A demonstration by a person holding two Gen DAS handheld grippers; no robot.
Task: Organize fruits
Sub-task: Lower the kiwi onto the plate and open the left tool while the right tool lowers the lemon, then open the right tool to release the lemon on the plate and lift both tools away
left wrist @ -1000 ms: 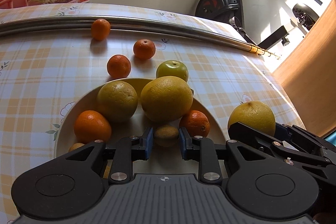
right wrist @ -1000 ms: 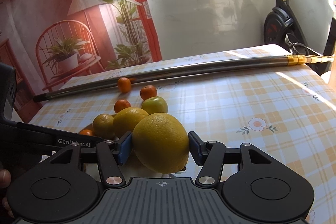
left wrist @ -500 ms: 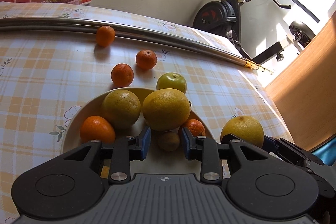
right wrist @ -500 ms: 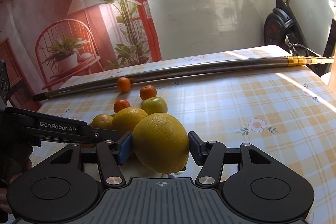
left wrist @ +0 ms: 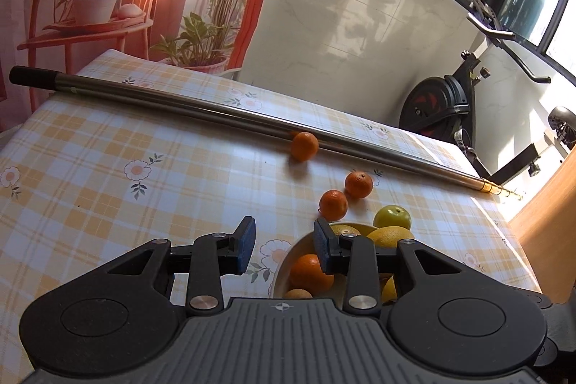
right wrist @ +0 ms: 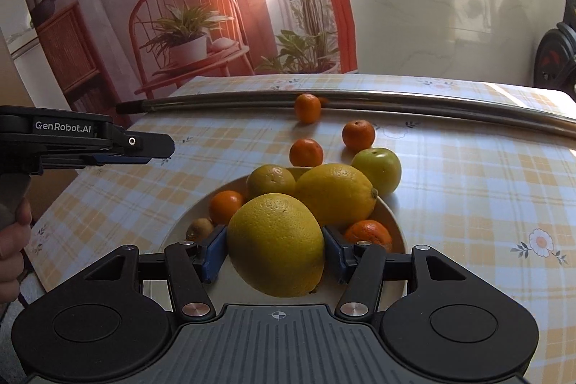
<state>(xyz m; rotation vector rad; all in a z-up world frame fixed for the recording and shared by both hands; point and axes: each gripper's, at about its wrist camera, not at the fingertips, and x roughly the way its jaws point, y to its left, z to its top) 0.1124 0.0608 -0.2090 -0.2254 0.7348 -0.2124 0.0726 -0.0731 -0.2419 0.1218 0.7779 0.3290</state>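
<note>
Across the whole lower frame of both views runs the bench, covered in a yellow check cloth. A long metal pole lies along its far side; 1 tangerine rests against it, and the pole probably stops fruit rolling off.

At centre of the right wrist view sits the bowl, already holding a big lemon, a dull yellow-green citrus, 2 tangerines and a small brown fruit at its left rim, perhaps a kiwi.

The right claw is clenched on a large yellow citrus, its blue pads pressing each side at the widest part, which keeps the round fruit from slipping. It hangs just over the bowl's near edge, so I judge this fruit is about to be set down in the free near part of the bowl.

The left claw is released and holds nothing; in the right wrist view it shows at the left edge, held by a hand, off to the bowl's left, likely clear of the drop.

Still on the cloth beyond the bowl: a green apple touching the rim, and 2 more tangerines near it. These 4 loose fruits look like the remaining work.
</note>
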